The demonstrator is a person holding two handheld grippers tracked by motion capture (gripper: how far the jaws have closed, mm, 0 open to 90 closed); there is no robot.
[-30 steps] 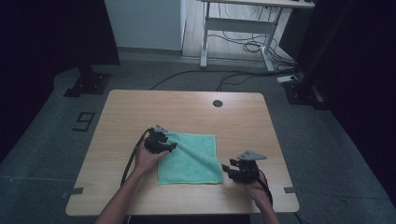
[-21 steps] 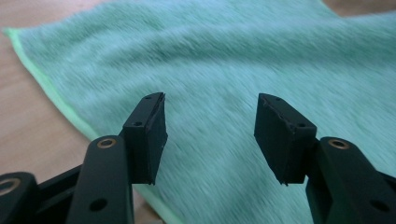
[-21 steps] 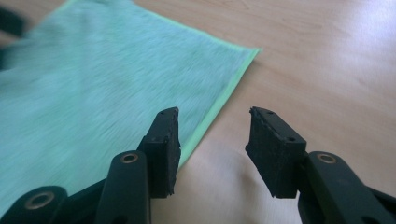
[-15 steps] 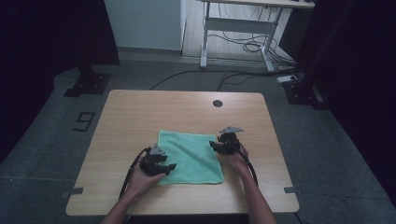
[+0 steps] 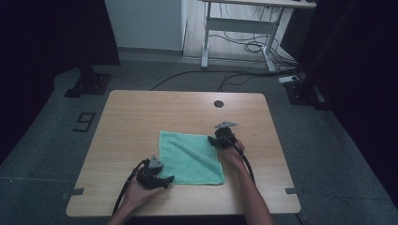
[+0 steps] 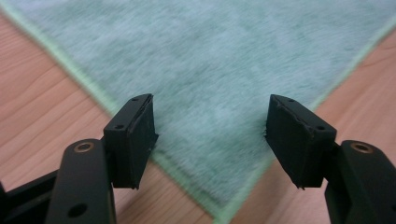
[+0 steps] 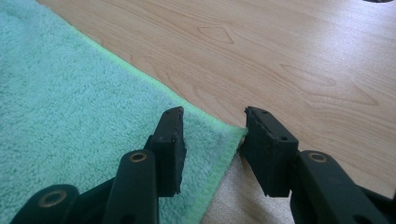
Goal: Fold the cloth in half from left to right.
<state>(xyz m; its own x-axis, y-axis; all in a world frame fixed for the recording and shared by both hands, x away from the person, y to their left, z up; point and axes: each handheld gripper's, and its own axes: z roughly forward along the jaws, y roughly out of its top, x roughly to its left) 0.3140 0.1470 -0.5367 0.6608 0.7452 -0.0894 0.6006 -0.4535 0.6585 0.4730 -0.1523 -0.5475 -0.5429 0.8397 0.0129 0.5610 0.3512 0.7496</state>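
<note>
A green towel (image 5: 190, 157) lies flat on the wooden table (image 5: 141, 117). My left gripper (image 5: 164, 180) sits at the towel's near left corner, open, its jaws straddling that corner of the towel (image 6: 224, 93). My right gripper (image 5: 212, 140) is at the far right corner, open, with the corner of the towel (image 7: 70, 121) between its jaws and the hem just inside the right fingertip (image 7: 261, 135). Neither pair of jaws is closed on the cloth.
A dark round grommet (image 5: 218, 103) is set in the table near its far edge. Bare wood surrounds the towel on all sides. Beyond the table stand a white desk frame (image 5: 234, 28) and cables on the floor.
My left gripper came down from the towel's far left corner to its near left corner. My right gripper went from the near right corner up to the far right corner.
</note>
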